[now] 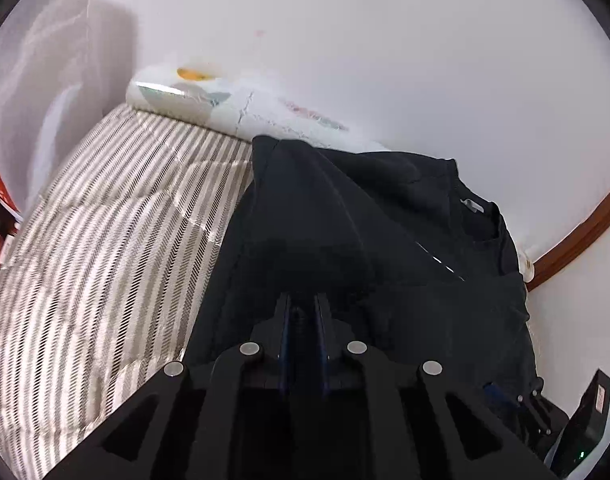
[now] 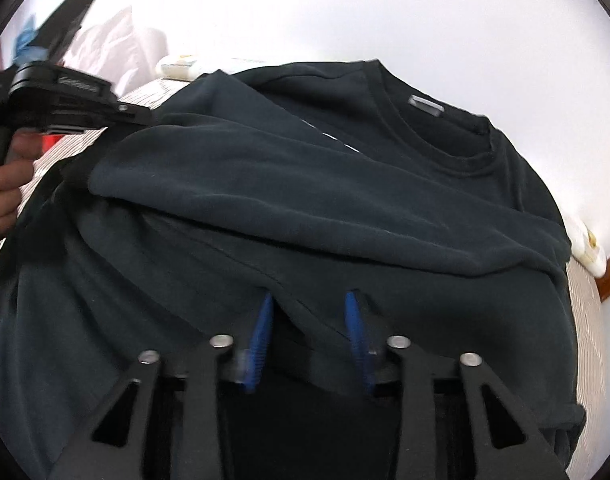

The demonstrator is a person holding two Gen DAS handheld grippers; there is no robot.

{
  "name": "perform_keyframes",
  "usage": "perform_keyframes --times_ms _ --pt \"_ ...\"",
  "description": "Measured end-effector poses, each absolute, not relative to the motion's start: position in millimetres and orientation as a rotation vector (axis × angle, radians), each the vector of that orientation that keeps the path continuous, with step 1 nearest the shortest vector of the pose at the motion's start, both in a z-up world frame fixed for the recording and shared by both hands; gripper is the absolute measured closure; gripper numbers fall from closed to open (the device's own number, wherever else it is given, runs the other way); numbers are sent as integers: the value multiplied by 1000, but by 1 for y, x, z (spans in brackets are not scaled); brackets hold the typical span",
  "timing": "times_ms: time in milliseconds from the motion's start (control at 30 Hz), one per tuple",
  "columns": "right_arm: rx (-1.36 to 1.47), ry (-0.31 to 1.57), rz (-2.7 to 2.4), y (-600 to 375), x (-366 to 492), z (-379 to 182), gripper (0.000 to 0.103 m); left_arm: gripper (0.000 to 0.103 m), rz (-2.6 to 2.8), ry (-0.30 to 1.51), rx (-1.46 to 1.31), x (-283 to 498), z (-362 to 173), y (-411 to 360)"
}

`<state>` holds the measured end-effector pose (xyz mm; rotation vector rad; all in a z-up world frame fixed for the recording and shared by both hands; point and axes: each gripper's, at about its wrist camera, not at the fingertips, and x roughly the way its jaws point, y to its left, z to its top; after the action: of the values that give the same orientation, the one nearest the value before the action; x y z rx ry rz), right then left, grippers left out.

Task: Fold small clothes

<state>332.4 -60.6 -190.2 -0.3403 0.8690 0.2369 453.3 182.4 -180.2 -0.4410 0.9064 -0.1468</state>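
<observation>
Left wrist view: left tool [image 1: 303, 312] nearly closed, pinching a fold of the black T-shirt [image 1: 385, 240], which lies on the striped bed cover [image 1: 105, 240]. Collar toward the right, by the white wall [image 1: 385, 60].

Right wrist view: right tool [image 2: 311, 312] partly open, blue pads [image 2: 261, 340] astride the shirt's hem, not pressing. Collar label [image 2: 425, 105] at far end; a hand [image 2: 1, 184] grips the left tool's handle.

navy tee [image 2: 305, 200], beige-striped bedcover [image 1: 105, 220]
</observation>
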Motion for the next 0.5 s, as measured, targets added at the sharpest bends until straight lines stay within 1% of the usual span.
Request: perform_keyframes --times_ms 33,67,100,133,267,333,400,500 --pt "-359 862 241 -57 331 -191 88 92 -151 908 -450 455 -182 182" --pt "-391 847 230 -52 330 -192 94 93 -159 910 -460 456 -185 183" --pt "-412 836 223 -49 330 -192 96 97 -161 907 -464 457 -185 183" --pt "-431 824 222 -47 329 -191 98 97 -158 892 -467 456 -185 184" --pt "-441 751 273 -53 304 -174 99 98 -132 818 -467 454 -173 195" --pt "-462 735 288 -52 297 -172 99 98 -124 813 -446 457 -171 195" --pt "-472 752 285 -49 298 -179 99 97 -107 838 -409 461 -173 191" --pt "-483 793 275 -45 303 -189 95 97 -89 879 -370 461 -179 185"
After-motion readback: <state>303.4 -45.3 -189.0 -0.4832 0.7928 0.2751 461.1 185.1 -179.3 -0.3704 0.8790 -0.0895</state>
